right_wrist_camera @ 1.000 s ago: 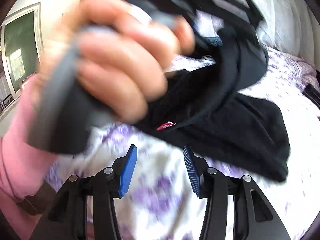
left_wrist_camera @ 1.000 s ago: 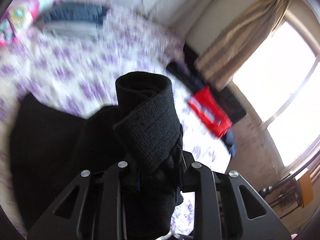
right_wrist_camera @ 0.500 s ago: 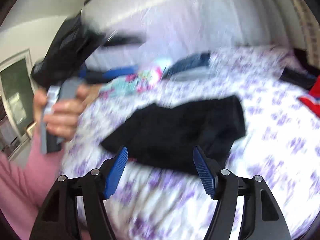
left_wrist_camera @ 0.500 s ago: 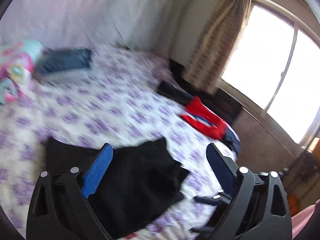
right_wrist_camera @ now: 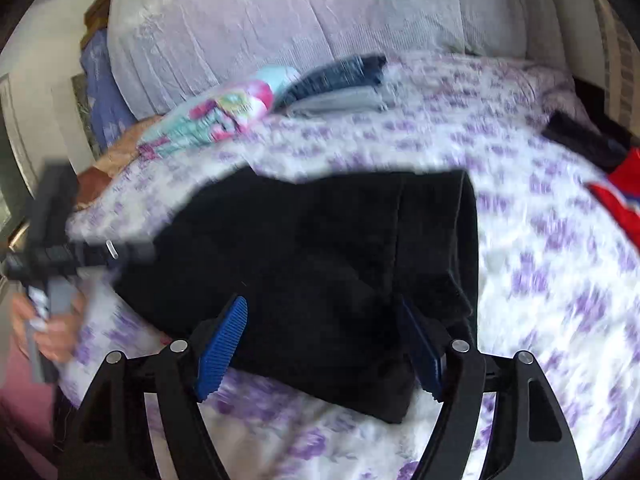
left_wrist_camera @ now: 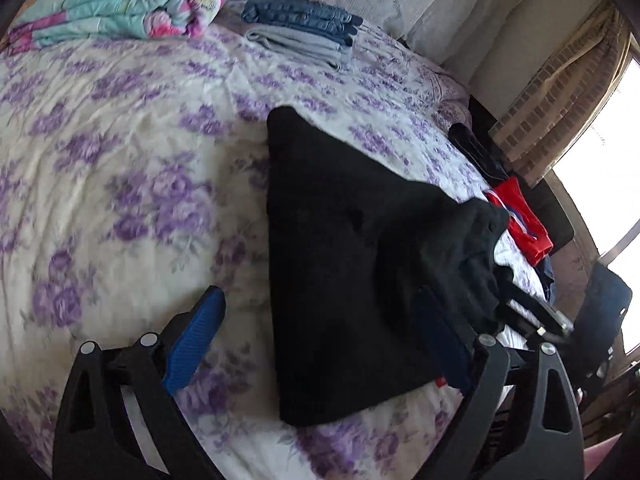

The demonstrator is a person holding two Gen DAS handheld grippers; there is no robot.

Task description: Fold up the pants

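Left wrist view shows your left gripper [left_wrist_camera: 320, 344] spread wide and empty over the black pants [left_wrist_camera: 352, 248] lying partly folded on the floral bedspread [left_wrist_camera: 120, 160], your right gripper [right_wrist_camera: 324, 344] likewise spread, so next pinch an edge and fold it across

left gripper [left_wrist_camera: 320, 344]: black frame, blue ribbed pads, silver screws | right gripper [right_wrist_camera: 324, 344]: same | sleeve [right_wrist_camera: 16, 384]: pink

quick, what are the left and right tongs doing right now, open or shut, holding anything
Left tongs: open, holding nothing, above the black pants.
Right tongs: open, holding nothing, over the pants' near edge.
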